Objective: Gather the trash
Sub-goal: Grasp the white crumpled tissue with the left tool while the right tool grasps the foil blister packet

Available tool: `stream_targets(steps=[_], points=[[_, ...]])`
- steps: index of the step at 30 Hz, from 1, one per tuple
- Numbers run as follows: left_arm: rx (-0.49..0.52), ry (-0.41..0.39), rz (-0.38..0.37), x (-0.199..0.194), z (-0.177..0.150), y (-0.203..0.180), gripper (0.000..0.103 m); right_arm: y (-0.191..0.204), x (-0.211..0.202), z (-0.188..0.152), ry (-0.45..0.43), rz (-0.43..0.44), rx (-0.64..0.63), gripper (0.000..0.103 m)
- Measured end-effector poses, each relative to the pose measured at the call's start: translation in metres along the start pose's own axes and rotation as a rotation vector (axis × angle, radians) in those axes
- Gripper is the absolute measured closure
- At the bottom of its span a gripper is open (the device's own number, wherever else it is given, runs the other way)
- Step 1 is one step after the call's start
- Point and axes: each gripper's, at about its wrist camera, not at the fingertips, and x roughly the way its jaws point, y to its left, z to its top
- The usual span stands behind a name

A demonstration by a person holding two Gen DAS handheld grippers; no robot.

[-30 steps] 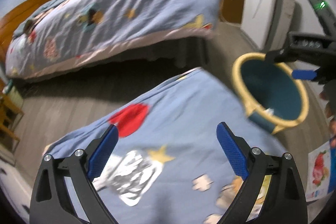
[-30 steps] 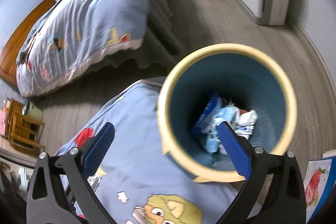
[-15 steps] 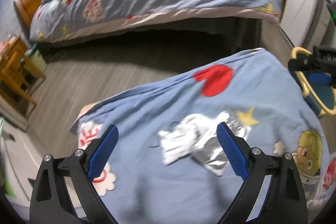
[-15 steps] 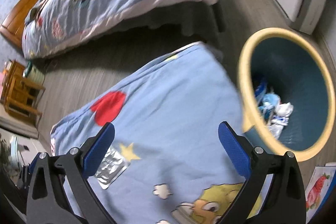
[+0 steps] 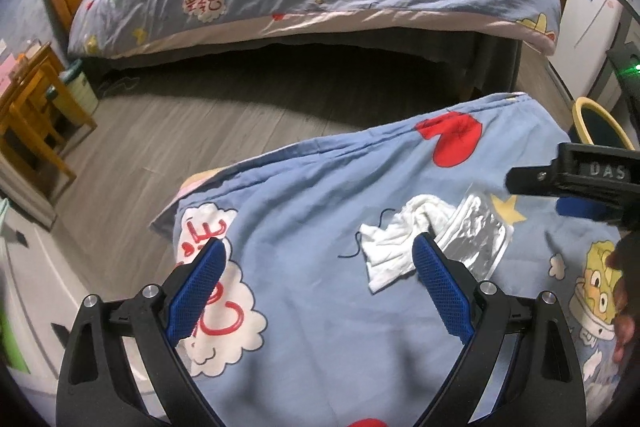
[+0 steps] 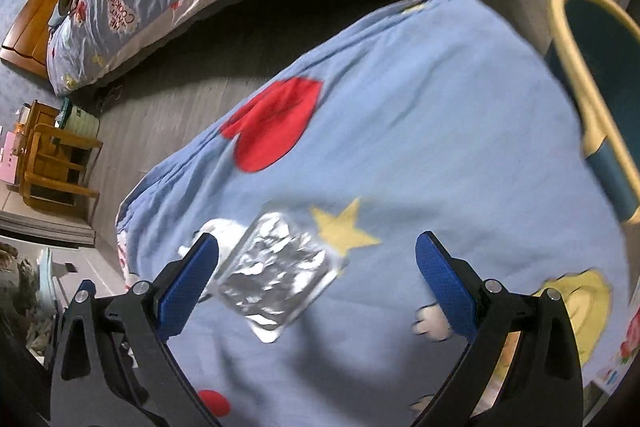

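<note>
The crumpled white tissue point(image 5: 394, 242) is partly hidden in both views: in the left wrist view the left gripper's right blue pad covers its near edge, and in the right wrist view only a blurred white patch point(image 6: 224, 231) shows behind the right gripper's left finger. The round dark-teal bin with a yellow rim point(image 5: 596, 125) is cut off by the frame edge and by the right gripper's black body point(image 5: 576, 173) in the left view; in the right view point(image 6: 592, 83) its inside is too dark and smeared to make out any contents.

Only the left view shows the tissue's shape, a flat rumpled sheet with one corner tucked under the crinkled silver foil wrapper point(image 5: 476, 237). Only the right view shows the wrapper point(image 6: 276, 279) whole: a roughly square, shiny, creased packet, lying beside a yellow star print. Both pieces lie on the light-blue cartoon-print quilt point(image 5: 320, 227), well apart from the bin.

The left gripper point(image 5: 316, 291) has its fingers spread wide and holds nothing; it hangs over the quilt with the tissue at its right finger. The right gripper point(image 6: 318, 283) is likewise spread wide and empty, with the foil wrapper between its fingers, nearer the left one.
</note>
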Motion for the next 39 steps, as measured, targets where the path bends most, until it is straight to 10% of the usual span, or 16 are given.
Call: stream_targets(steps=[22,31,39], points=[[-0.022,0.031,-0.055,0.021,-0.006,0.01,0.011,0.029,0.032,-0.013,0.06,-0.275,-0.372,0.032],[0.12,0.093,-0.14,0.057,-0.008,-0.037,0.042,-0.015,0.01,0.011,0.055,-0.257,-0.33,0.045],[0.167,0.121,-0.166,0.065,-0.011,-0.047,0.082,-0.024,0.013,0.005,0.119,-0.183,-0.236,0.021]])
